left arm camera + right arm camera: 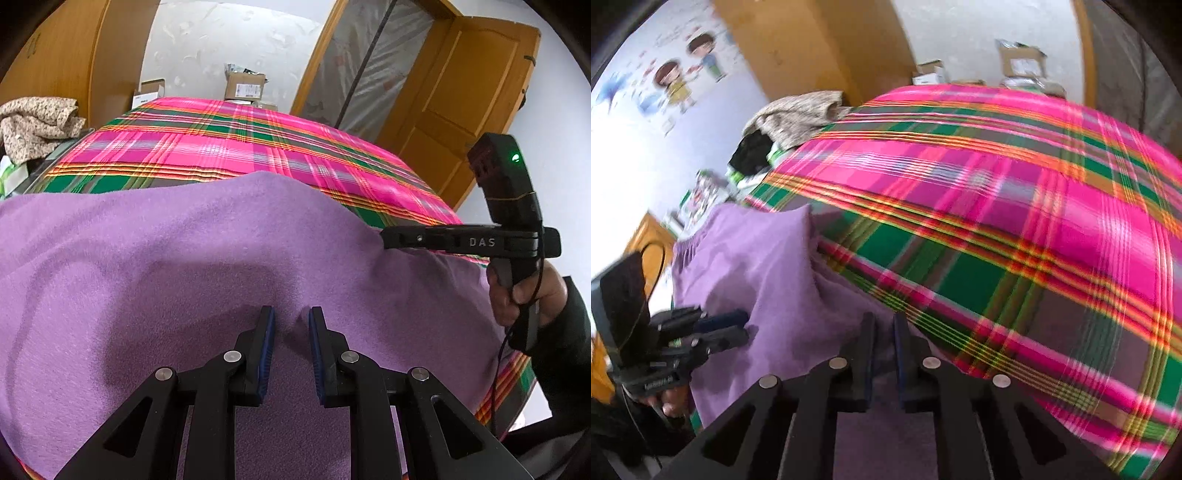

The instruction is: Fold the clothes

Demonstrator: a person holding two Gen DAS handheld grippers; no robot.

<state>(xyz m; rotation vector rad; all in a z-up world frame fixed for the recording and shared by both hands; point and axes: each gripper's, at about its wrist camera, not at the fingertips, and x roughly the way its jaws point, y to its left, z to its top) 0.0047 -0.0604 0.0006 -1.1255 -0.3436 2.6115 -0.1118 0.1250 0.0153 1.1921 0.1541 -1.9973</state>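
A bed (229, 147) under a bright pink-and-green plaid cover fills both views, and a large purple fleece garment (184, 251) lies spread over its near end. The fabric looks bunched and lifted along its near edge rather than laid flat, so I judge the folding is at an early stage: no finished crease shows, and the folds themselves are left to make. A speckled beige heap of clothes (37, 122) waits off the bed's far left corner, seemingly unfolded too. The left tongs (291, 325) stand narrowly apart, their blue pads pinching a raised ridge of the purple fleece. The right tongs (884, 328) are close-set over the garment's edge where it meets the plaid; cloth sits between them, but the blur hides whether they grip it.
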